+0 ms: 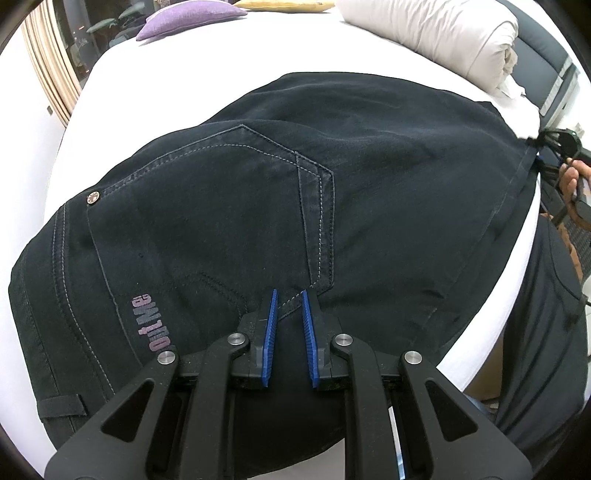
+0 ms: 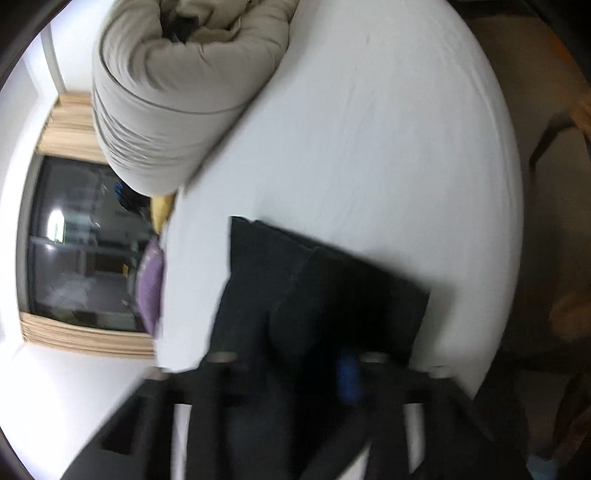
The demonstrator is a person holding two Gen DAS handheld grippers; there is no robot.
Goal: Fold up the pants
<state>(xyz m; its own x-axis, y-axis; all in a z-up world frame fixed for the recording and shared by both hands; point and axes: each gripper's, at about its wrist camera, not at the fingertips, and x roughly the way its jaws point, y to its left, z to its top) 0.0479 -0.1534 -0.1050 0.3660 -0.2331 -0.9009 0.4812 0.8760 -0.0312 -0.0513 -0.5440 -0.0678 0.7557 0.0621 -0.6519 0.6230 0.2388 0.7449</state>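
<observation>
The pants [image 1: 258, 206] are lying across the white bed [image 1: 110, 85], filling the frame centre, while the left gripper [image 1: 289, 306] is pinching the seat fabric with narrow jaws and the right gripper [image 2: 321, 369], blurred, is apparently clamping dark cloth at lower centre, anchoring both ends for folding.

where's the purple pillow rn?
The purple pillow lies at the far end of the white bed, top left in the left wrist view, beside a yellow pillow and beyond the dark pants.
</observation>
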